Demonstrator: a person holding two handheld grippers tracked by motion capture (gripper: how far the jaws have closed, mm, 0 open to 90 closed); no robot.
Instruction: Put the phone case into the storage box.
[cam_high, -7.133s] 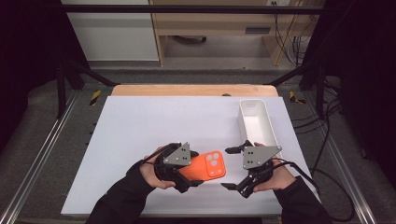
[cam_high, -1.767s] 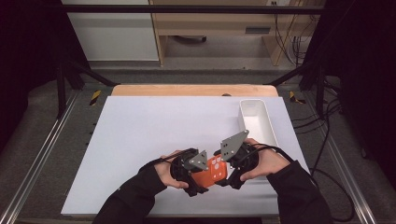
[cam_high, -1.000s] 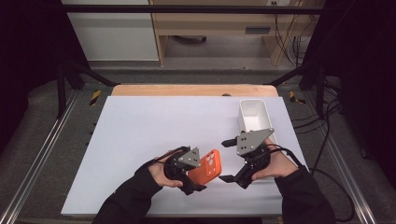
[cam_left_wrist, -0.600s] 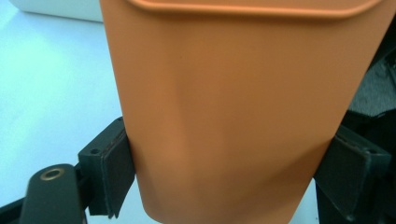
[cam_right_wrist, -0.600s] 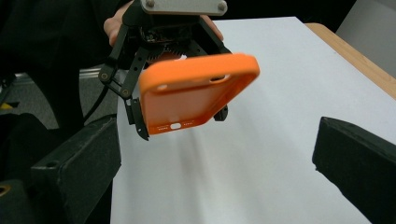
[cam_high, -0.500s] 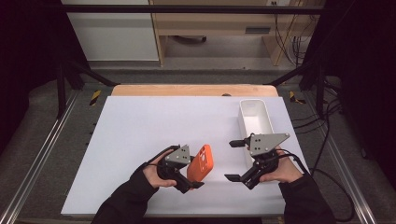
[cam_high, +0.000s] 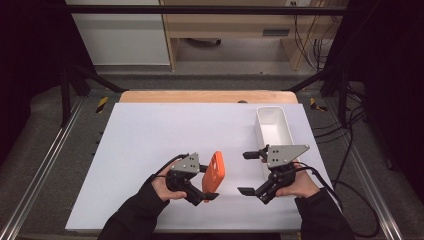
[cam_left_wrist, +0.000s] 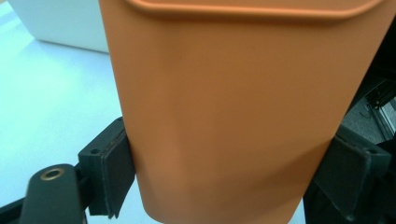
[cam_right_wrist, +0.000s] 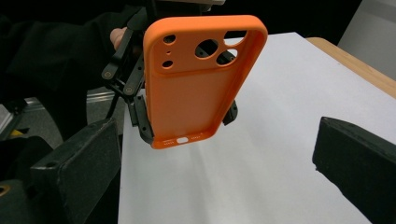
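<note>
1. Since a second ago, the right gripper (cam_high: 252, 173) has let go of the orange phone case (cam_high: 214, 174) and pulled away to the right. Now its jaws stand wide open with nothing between them.
2. Only the left gripper (cam_high: 206, 185) holds the case now. Its pads (cam_left_wrist: 117, 173) press on the two long sides, near the bottom end.
3. The case stands up on its edge, lifted a little above the white table (cam_high: 150, 135), between the two grippers. The white tray (cam_high: 286, 130) sits well apart, at the right.
4. I think the case is light and a bit bendy, like soft rubber. It should not break. Squeezing hard could make it bow.
5. A good place to grab is the long side rims, away from the camera holes (cam_right_wrist: 211, 46).
6. I see no words or brand marks on it.
</note>
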